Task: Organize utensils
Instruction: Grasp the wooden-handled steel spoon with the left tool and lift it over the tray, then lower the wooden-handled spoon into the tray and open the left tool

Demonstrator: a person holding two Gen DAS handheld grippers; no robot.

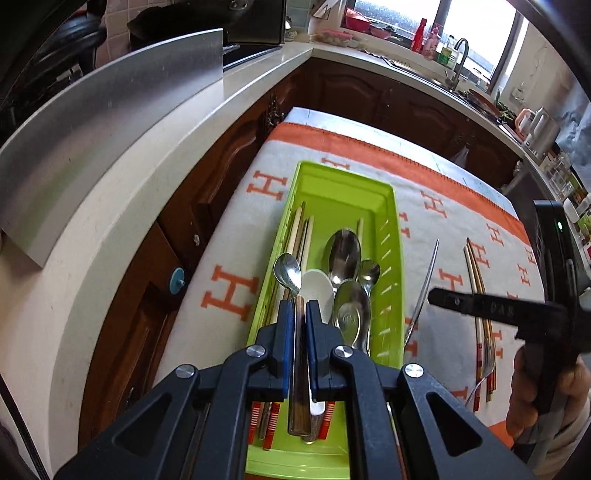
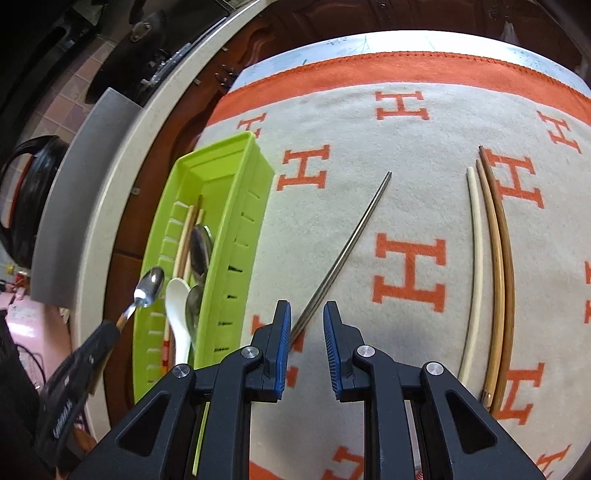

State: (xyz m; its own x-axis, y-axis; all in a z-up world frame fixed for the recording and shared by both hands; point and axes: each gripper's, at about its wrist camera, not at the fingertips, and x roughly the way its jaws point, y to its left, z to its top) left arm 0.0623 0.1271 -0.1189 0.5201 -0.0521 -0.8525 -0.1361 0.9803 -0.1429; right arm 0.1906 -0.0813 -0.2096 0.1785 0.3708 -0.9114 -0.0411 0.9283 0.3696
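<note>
From my remote station: a kitchen with a pale L-shaped countertop [image 1: 236, 88] over dark carved wooden cabinets [image 1: 369, 96]. Daylight pours through a window [image 1: 469, 22] above the sink faucet [image 1: 460, 59], bottles lining the sill. A table wears a cream blanket [image 2: 424, 206] patterned with orange H letters; pinkish tiles [image 2: 62, 103] cover the wall.

Open blanket [image 2: 417, 177] between tray [image 2: 236, 206] and chopsticks [image 2: 495, 258].

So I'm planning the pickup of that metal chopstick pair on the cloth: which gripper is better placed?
Right. The right gripper is empty, jaws apart, just above the metal chopsticks. The left gripper is shut on a spoon above the green tray.
</note>
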